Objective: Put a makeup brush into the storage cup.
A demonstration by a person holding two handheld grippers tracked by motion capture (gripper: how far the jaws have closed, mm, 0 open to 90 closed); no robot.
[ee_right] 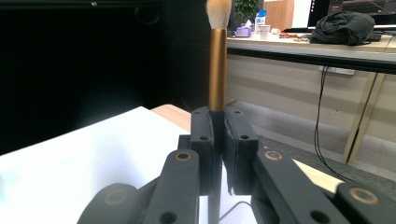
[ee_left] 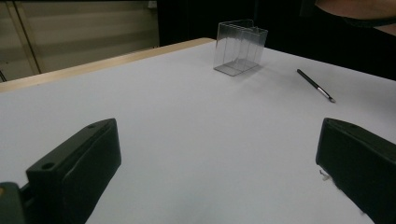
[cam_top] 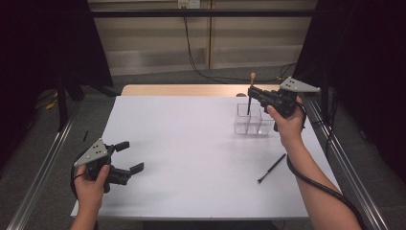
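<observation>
Jaws of your right gripper [cam_top: 252,92] are clamped on the black shaft of a gold-ferruled make-up brush [cam_top: 251,93], held upright, bristles up, its lower end inside the clear plastic three-compartment box [cam_top: 252,120]; which compartment is unclear. Your left gripper [cam_top: 132,156] rests open and empty, well apart from them.

Left gripper view: spread jaws over matte white worktop [ee_left: 187,126]; a slim black brush [ee_left: 315,85] lies flat beside the box.

Right gripper view: smooth metal ferrule rises vertically above the pads.

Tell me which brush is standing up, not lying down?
The brush with the gold collar, pinched upright in the right claw above the clear box. The thin black brush lies flat on the table.
</observation>
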